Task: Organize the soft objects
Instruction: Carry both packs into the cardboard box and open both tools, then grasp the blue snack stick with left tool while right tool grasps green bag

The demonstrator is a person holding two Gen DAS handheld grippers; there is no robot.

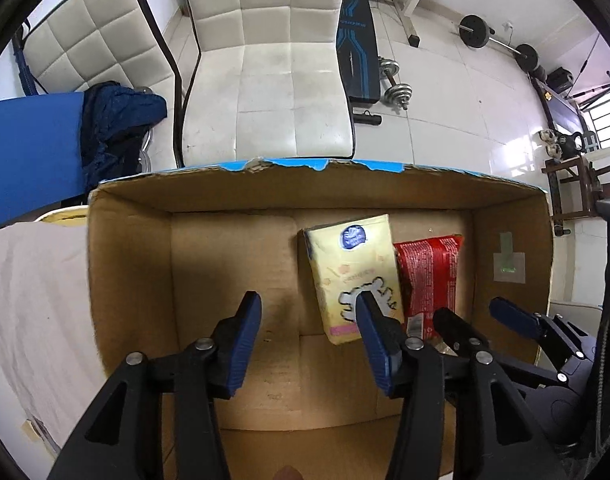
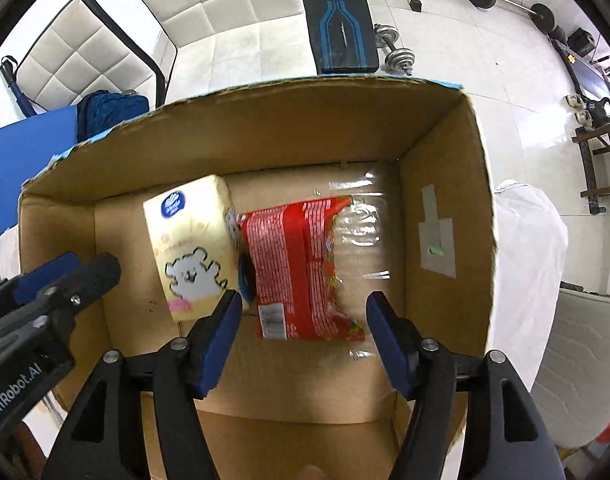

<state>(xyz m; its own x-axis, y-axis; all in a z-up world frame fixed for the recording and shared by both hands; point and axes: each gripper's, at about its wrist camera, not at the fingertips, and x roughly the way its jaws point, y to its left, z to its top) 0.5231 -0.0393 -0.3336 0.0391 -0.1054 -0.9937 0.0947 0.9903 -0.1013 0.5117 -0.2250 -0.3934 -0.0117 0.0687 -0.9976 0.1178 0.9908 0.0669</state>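
An open cardboard box [image 1: 129, 248] [image 2: 441, 152] holds a pale yellow tissue pack [image 1: 351, 268] [image 2: 189, 240] with a koala drawing and a red snack packet [image 1: 429, 280] [image 2: 297, 268] lying side by side on its floor. My left gripper [image 1: 309, 336] is open and empty, above the box floor just left of the tissue pack. My right gripper [image 2: 303, 328] is open and empty, hovering over the near end of the red packet. Each gripper also shows in the other's view, the right [image 1: 485, 320] and the left [image 2: 65, 276].
The box sits on a surface covered with white cloth [image 1: 29, 300]. Behind it stand white padded chairs [image 1: 265, 60], a blue mat [image 1: 29, 148] with a dark blue cloth [image 1: 113, 120], a weight bench [image 2: 337, 20] and dumbbells [image 2: 397, 52] on the tiled floor.
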